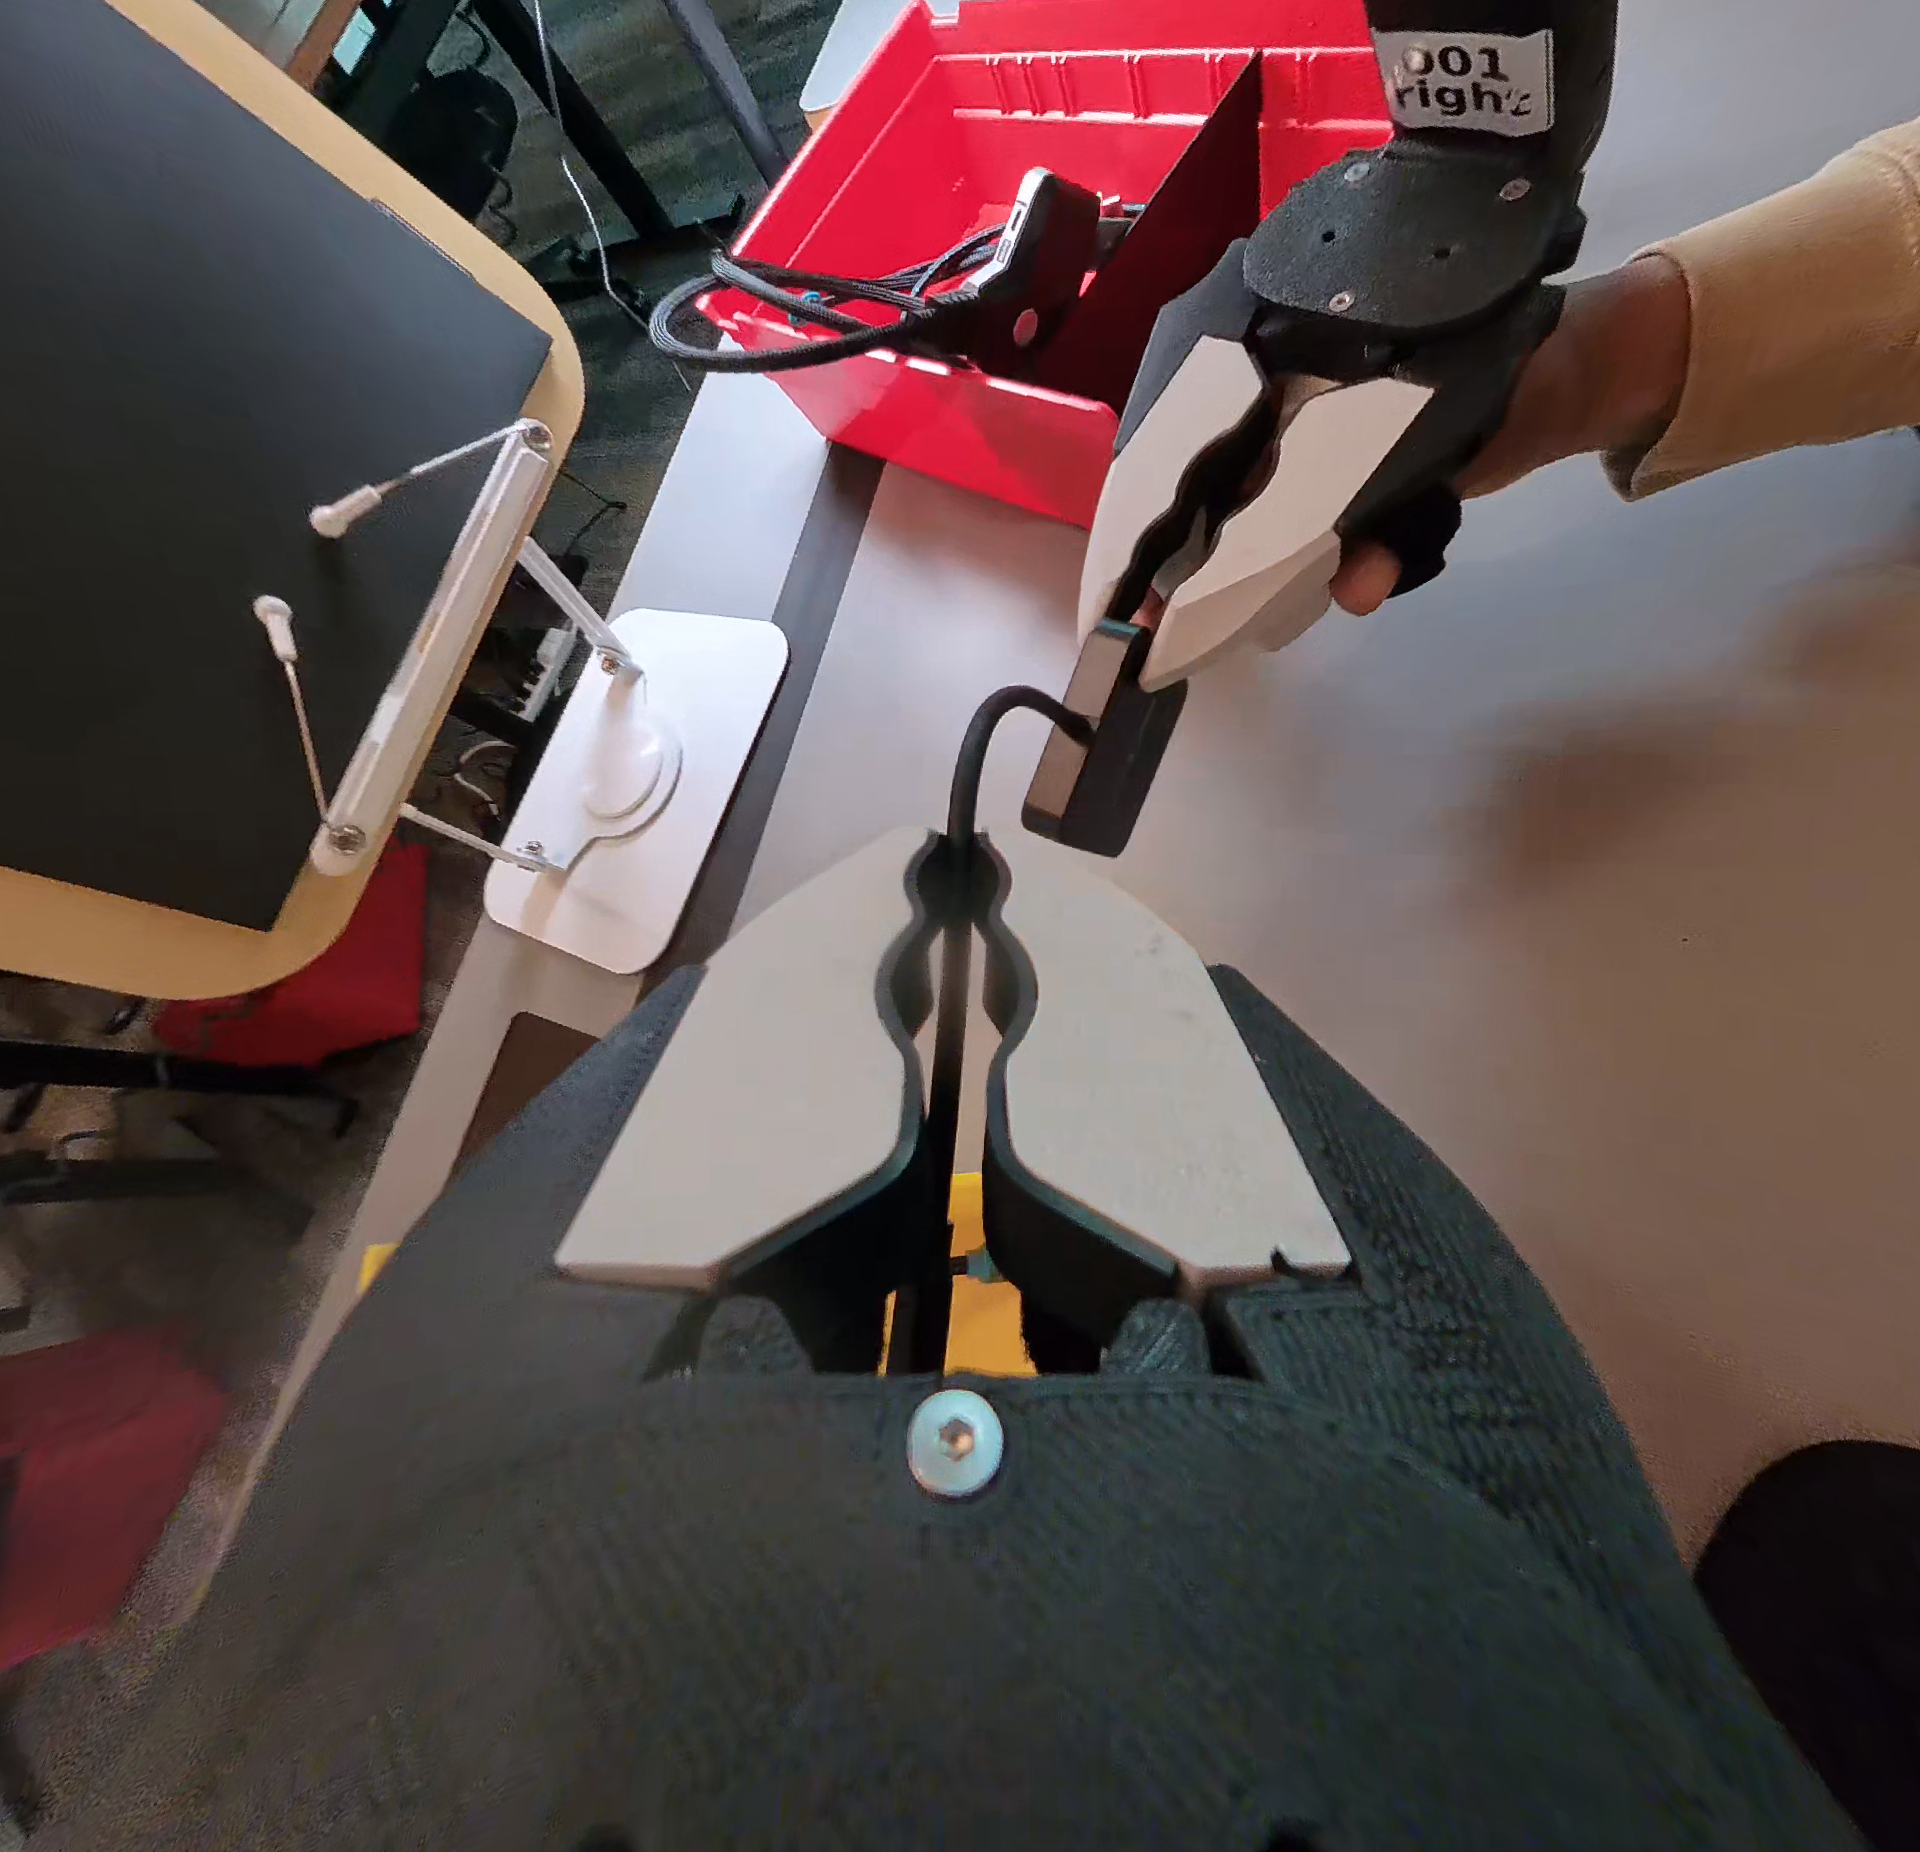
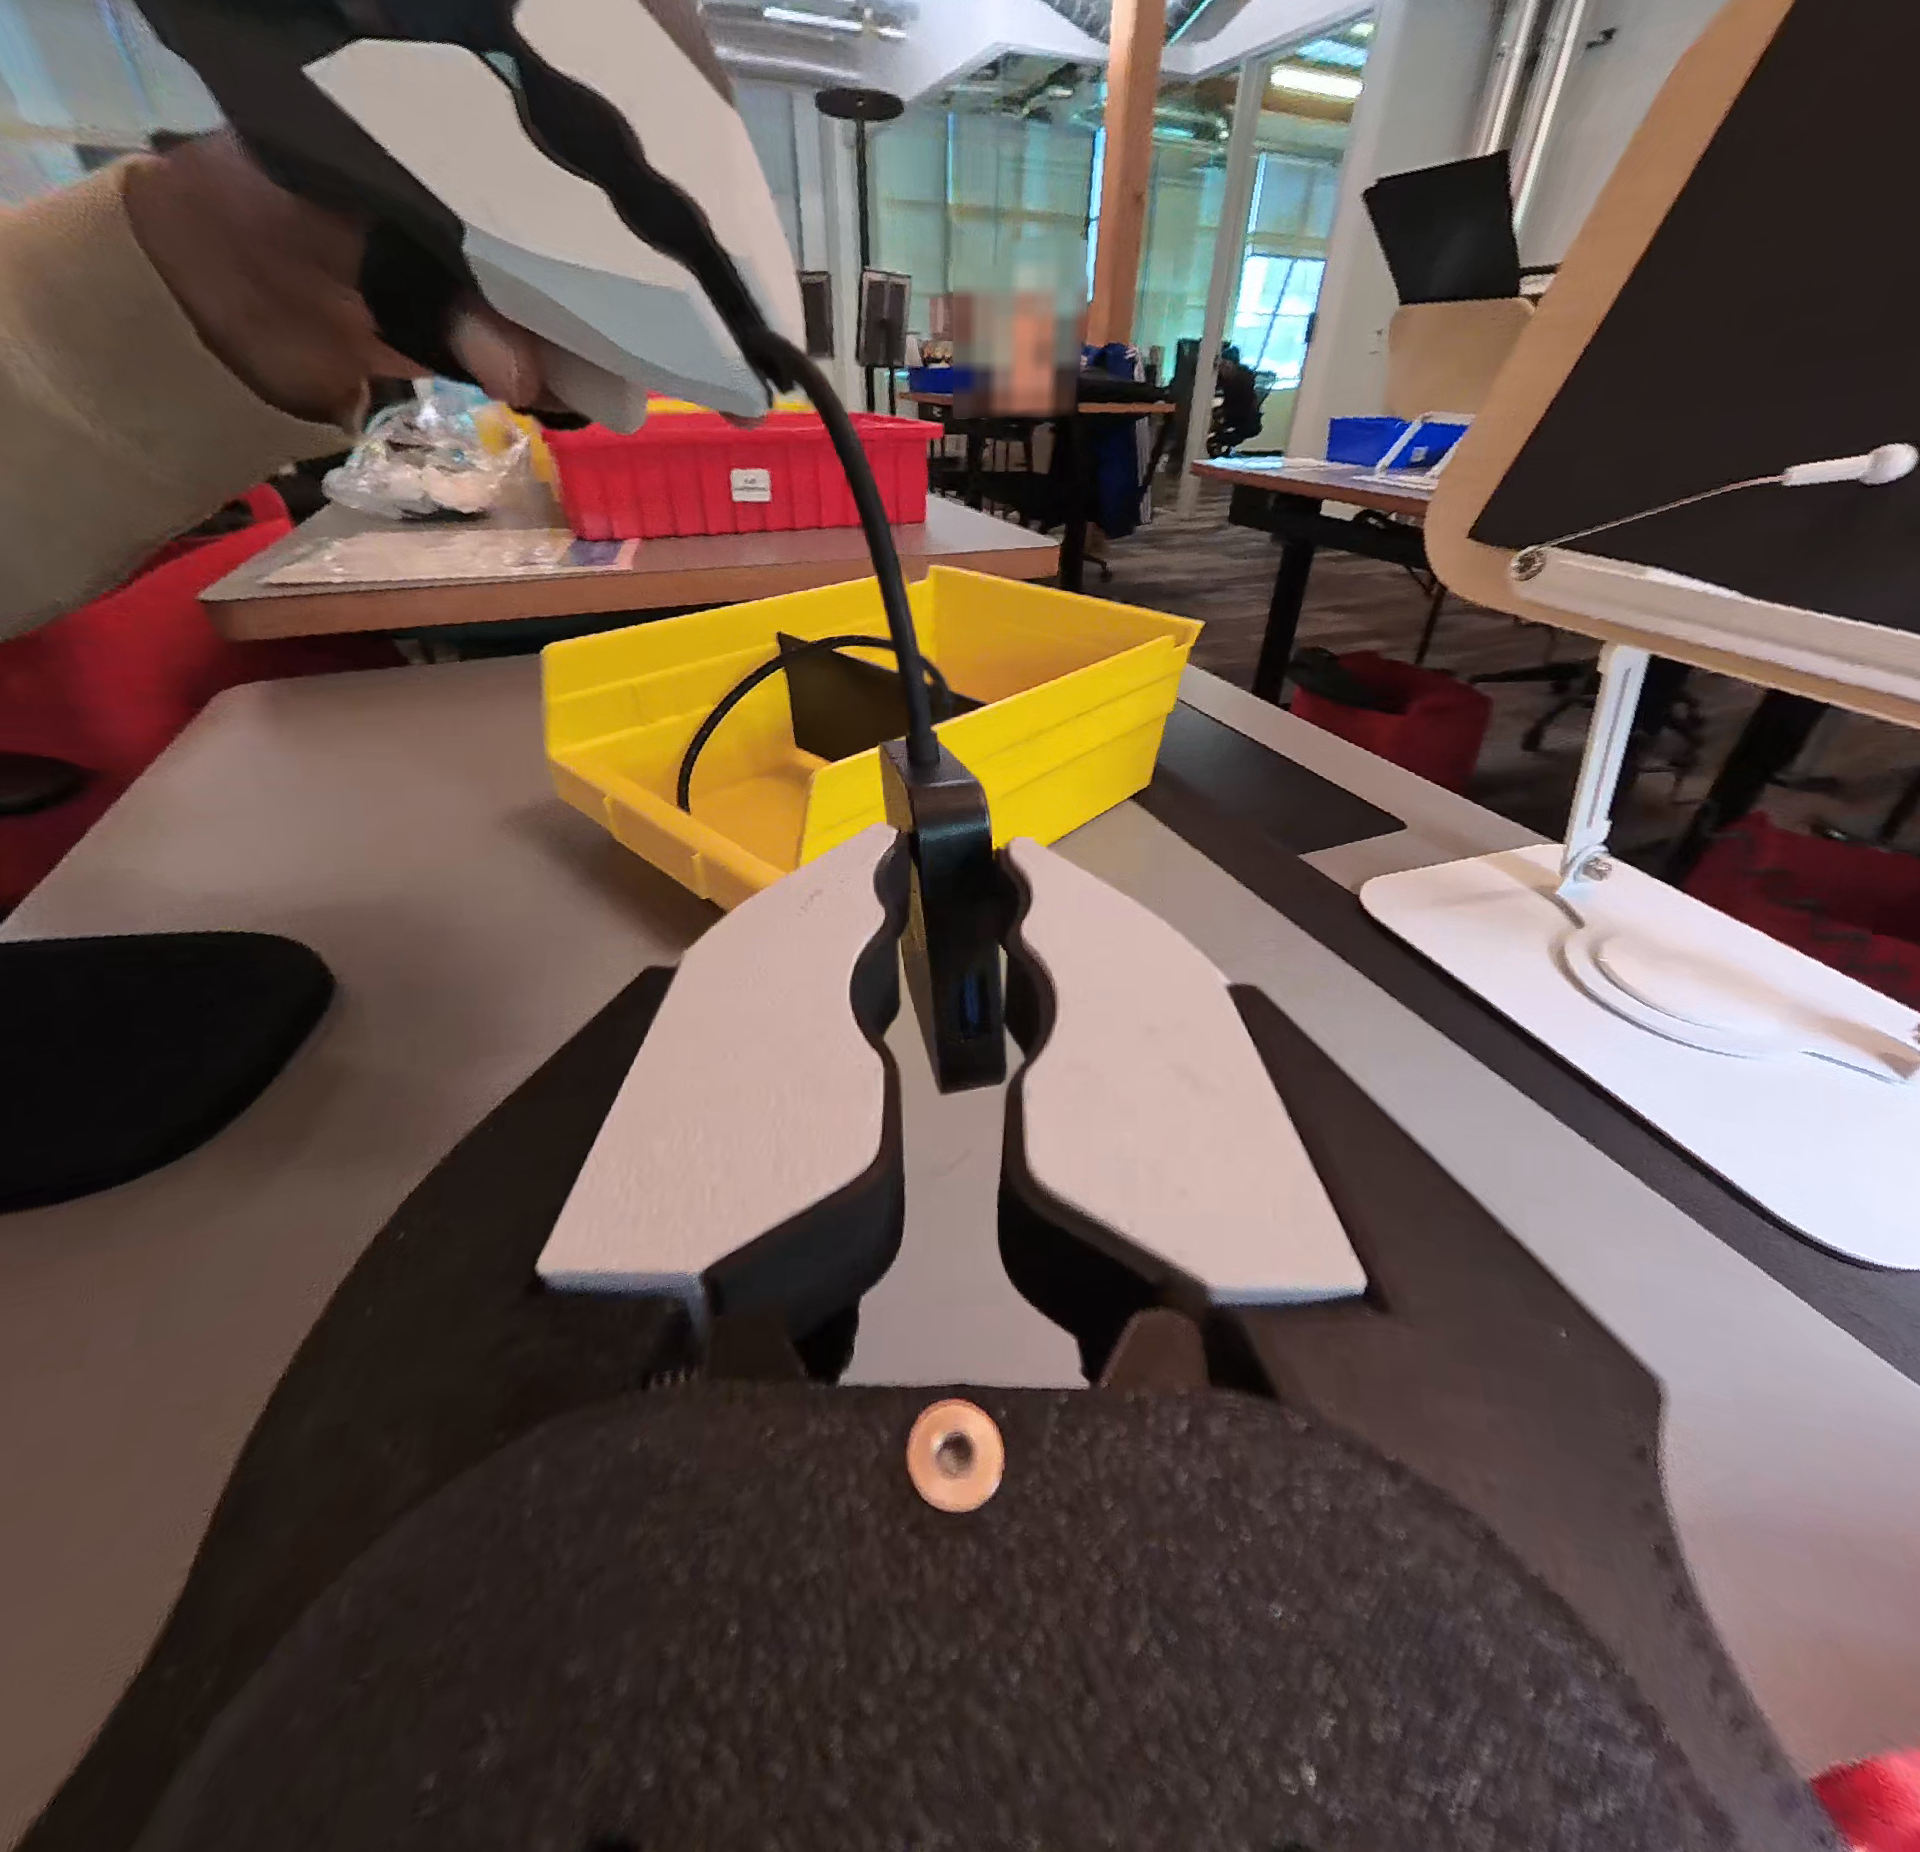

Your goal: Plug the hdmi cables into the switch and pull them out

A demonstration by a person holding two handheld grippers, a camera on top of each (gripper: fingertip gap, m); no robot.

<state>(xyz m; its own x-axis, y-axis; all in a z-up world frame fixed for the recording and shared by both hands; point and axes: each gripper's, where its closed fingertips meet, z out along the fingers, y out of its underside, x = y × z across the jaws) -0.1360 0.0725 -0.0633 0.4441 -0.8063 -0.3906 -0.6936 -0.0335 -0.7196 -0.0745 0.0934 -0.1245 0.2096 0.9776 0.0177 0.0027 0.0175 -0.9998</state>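
Above the counter (image 1: 1455,867), the right gripper (image 2: 951,867) is clamping the black switch (image 2: 951,929), while the left gripper (image 1: 956,867) is pinching its black cable (image 1: 971,753). Only the left wrist view is showing the red bin (image 1: 914,389) holding more cables; only the right is showing the yellow bin (image 2: 1039,680).

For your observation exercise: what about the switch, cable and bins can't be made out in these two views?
- Switch ports: right wrist view, hidden by the right gripper fingers; blurred.
- Cable far end: left wrist view, hidden between the left gripper fingers.
- Red bin contents: left wrist view, tangled, partly behind a divider.
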